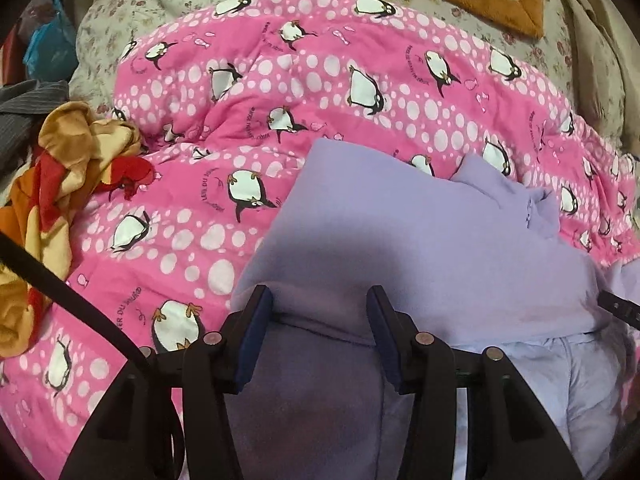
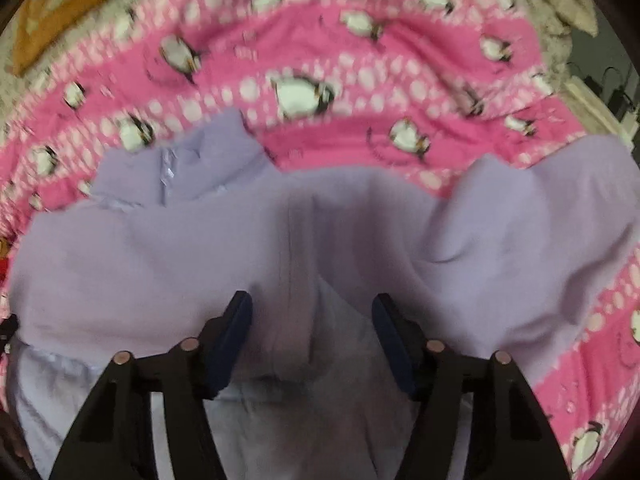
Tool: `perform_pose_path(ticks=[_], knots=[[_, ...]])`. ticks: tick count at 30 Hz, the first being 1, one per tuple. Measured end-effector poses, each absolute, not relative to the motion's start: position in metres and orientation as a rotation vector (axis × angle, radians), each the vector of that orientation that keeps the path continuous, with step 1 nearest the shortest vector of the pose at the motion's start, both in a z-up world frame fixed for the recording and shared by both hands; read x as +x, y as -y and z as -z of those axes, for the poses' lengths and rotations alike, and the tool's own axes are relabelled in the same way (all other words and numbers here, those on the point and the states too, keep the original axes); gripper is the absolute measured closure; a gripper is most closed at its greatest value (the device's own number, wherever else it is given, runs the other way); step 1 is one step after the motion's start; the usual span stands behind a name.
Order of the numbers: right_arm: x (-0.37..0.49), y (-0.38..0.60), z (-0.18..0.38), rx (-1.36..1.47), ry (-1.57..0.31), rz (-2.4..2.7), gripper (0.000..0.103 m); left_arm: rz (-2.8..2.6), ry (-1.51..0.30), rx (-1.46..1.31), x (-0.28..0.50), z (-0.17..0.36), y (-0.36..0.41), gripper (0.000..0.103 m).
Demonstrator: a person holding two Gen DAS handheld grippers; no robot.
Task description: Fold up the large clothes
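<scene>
Tongs (image 1: 320, 300) twice, one lilac garment (image 1: 400, 232)

Left gripper (image 1: 320, 300): jaws spread wide; blue-padded fingers (image 1: 256, 336) parallel, pointing forward and downward; nothing clamped between the pads. Right gripper (image 2: 312, 308): jaws likewise spread; padded fingers (image 2: 390, 344) apart, angled forward and downward; its tip is visible at the far right of the left fingers.

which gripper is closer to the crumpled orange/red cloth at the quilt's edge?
Left. The left gripper hangs open over the lilac garment, with the orange and red cloth to its left. The right gripper, also open, works the garment's far side.
</scene>
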State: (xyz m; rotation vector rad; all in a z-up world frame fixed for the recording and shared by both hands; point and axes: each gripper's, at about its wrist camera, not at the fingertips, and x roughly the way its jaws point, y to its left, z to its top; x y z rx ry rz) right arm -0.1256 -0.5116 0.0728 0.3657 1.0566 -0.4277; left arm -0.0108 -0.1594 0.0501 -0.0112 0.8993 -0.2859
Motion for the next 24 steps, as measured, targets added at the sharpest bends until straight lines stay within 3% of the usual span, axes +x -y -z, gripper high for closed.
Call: perform_pose_path(ticks=[2, 5, 8, 24], knots=[[-0.135, 0.507, -0.083, 0.369, -1.027, 0.392, 0.044, 0.282, -0.892, -0.017, -0.014, -0.053, 0.158, 0.083], [-0.133, 0.500, -0.074, 0.346, -1.066, 0.352, 0.045, 0.278, -0.891, -0.014, -0.017, -0.056, 0.158, 0.083], [-0.125, 0.497, -0.051, 0.320, -1.130, 0.345, 0.045, 0.274, -0.881, -0.003, -0.022, -0.058, 0.158, 0.083], [-0.215, 0.549, -0.098, 0.439, -1.039, 0.404, 0.034, 0.292, -0.791, -0.020, -0.037, -0.079, 0.148, 0.083]])
